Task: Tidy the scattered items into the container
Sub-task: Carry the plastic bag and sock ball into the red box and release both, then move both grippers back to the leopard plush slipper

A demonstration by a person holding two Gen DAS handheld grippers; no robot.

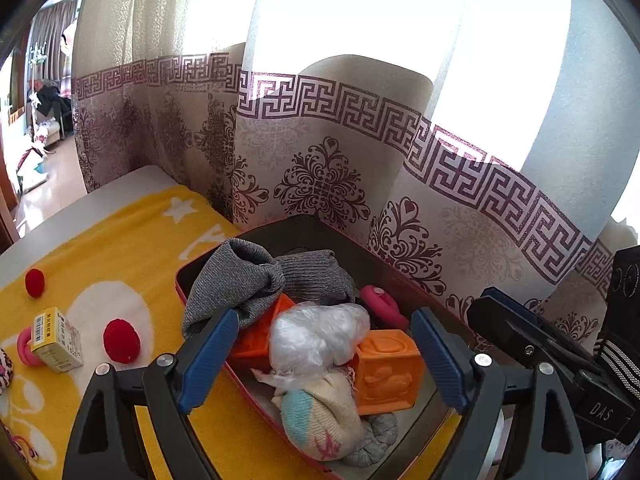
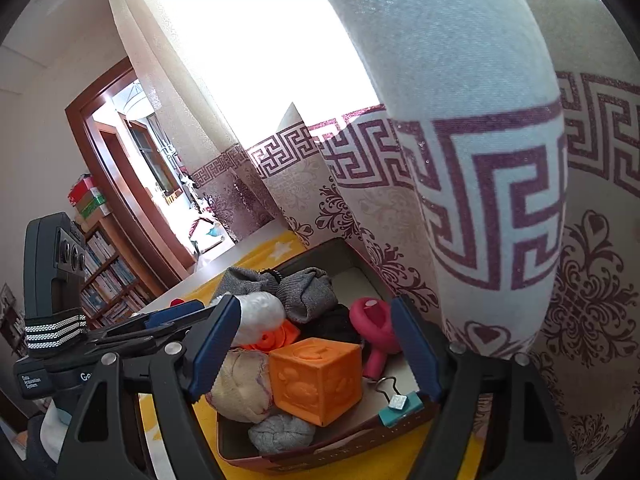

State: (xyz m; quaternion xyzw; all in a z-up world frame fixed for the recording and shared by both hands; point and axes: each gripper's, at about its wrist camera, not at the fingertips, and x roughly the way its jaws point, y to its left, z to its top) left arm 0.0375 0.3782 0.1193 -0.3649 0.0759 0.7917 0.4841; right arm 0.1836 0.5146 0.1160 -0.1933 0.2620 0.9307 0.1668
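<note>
A red-rimmed box [image 1: 182, 280] [image 2: 280, 458] on a yellow blanket holds grey knitwear [image 1: 240, 280], orange cubes [image 1: 386, 372] [image 2: 316, 380], a crumpled plastic bag [image 1: 316, 336], a cream sock bundle [image 1: 316, 420], a pink toy [image 2: 372, 320] and a teal binder clip [image 2: 398, 406]. My left gripper [image 1: 320, 360] is open and empty above the box. My right gripper [image 2: 316, 344] is open and empty above it too. Left of the box lie two red balls [image 1: 121, 340], a small yellow carton [image 1: 56, 340] and a pink ring [image 1: 25, 346].
A patterned curtain [image 1: 340, 140] hangs close behind the box and right beside the right gripper [image 2: 480, 160]. The blanket [image 1: 120, 248] covers a grey table. A bookshelf [image 2: 108, 276] and a doorway stand at the left.
</note>
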